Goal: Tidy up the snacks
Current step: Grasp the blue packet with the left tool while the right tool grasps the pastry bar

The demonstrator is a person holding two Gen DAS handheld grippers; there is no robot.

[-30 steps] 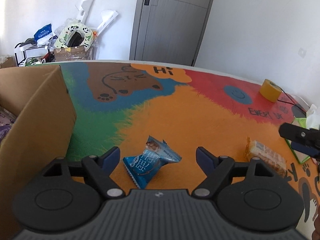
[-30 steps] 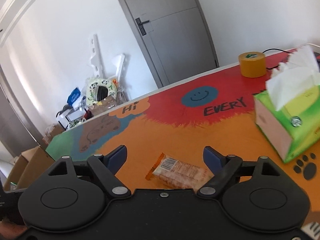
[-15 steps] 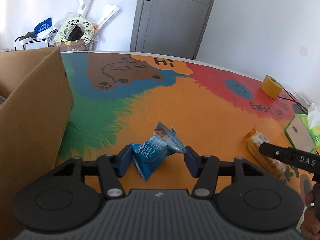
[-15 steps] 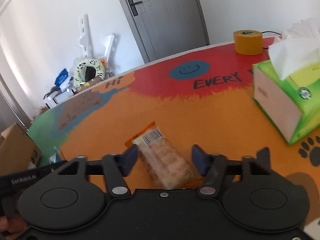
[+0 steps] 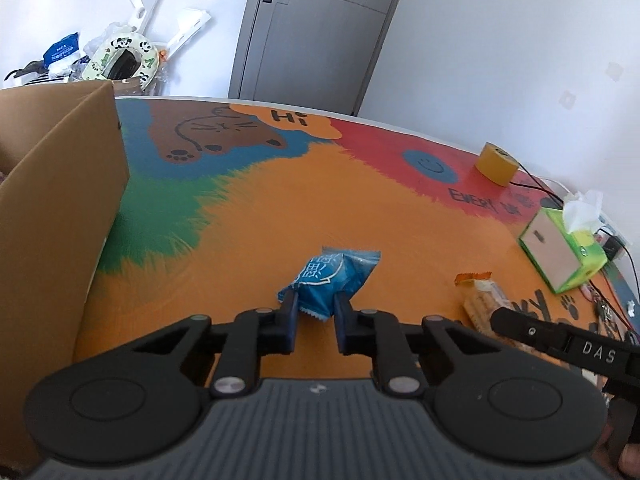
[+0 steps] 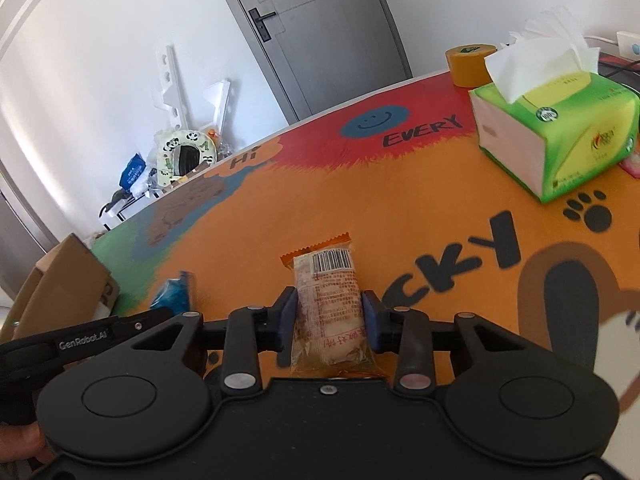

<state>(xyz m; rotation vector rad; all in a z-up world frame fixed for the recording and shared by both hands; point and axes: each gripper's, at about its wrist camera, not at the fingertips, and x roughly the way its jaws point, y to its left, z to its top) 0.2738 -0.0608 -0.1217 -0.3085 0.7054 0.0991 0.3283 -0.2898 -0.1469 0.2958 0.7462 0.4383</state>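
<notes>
Two snacks, two grippers, both grips forming at once. A second ago each pair of jaws stood wide with its packet lying loose between them on the printed table mat [image 5: 280, 216]; half a second ago they were partway in.

Left gripper [image 5: 316, 312]: jaws pressed in on the near end of the blue snack packet [image 5: 332, 276], pinching the crimped edge. Most of the packet sticks out ahead of the fingers and looks to rest on the orange part of the mat. Grip reads as complete.

Right gripper [image 6: 329, 318]: jaws closing, blue pads touching both long sides of the clear-and-orange biscuit packet [image 6: 328, 300], which lies lengthwise between them, barcode end pointing away. Wrapper not yet visibly dented, so the squeeze may not be finished.

Cardboard box [image 5: 56, 200]: stands open at the left edge of the mat, well apart from both packets. Likely the destination for the snacks; its contents are hidden from here.

Tissue box [image 6: 560, 128] and tape roll [image 6: 468, 62] sit far right, clear of any path toward the box.

Judgement: picking stage is about done for both items; neither is clearly lifted yet. Next comes lift and carry leftward. Risk: the blue packet is held only by an end, so it may swing or slip; the biscuits could crack under a hard pinch.
</notes>
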